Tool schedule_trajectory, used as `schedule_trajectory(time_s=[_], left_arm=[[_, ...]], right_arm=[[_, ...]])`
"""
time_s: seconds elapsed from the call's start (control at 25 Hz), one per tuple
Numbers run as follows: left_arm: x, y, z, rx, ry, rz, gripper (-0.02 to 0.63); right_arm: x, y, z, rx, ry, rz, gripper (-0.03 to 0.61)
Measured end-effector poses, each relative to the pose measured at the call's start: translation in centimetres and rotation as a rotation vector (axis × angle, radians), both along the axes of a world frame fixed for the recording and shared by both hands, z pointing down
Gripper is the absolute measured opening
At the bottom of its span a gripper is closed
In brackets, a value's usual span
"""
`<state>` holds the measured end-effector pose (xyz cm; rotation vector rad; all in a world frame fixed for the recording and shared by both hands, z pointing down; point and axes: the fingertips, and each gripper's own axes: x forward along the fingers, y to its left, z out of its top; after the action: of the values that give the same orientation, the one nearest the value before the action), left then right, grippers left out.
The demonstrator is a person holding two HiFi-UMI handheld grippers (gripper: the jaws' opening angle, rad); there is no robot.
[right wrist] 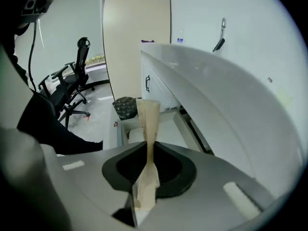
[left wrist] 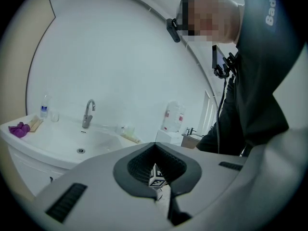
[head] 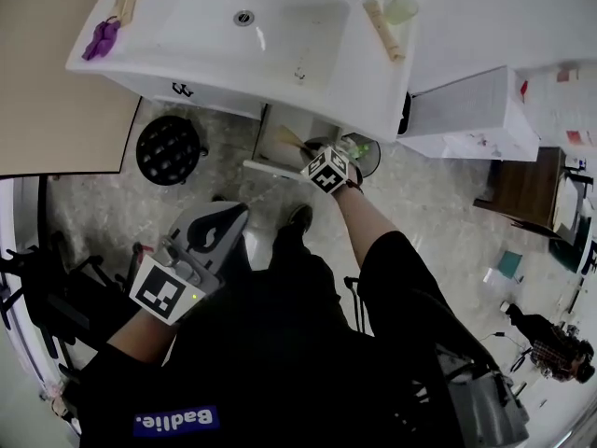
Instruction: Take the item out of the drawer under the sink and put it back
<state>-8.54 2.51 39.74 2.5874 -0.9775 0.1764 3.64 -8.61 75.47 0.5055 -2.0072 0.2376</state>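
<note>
The right tongs [right wrist: 149, 153] pinched a beige tube [right wrist: 148, 117] at frame centre, over the open drawer [right wrist: 166, 128]. The left tongs [left wrist: 158, 179] sat closed, empty.

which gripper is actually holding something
The right gripper: its jaws are clamped on a tan stick. The left gripper has its jaws together with nothing between them.

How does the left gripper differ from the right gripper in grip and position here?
The right gripper is shut on a thin beige stick; the left gripper is shut on nothing. The right gripper reaches out over the open white drawer beneath the white sink; the left gripper is held back near the person's body. Both are grey with jaws together.
</note>
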Motion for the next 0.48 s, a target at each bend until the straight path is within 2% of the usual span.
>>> schedule_trajectory(time_s=[0.48], left_arm=[[2.3,-0.3,-2.3,0.036,0.012,0.046,0.005]], right_arm=[[-0.7,3.6,-11.5,0.112,-0.167,0.051,0.044]])
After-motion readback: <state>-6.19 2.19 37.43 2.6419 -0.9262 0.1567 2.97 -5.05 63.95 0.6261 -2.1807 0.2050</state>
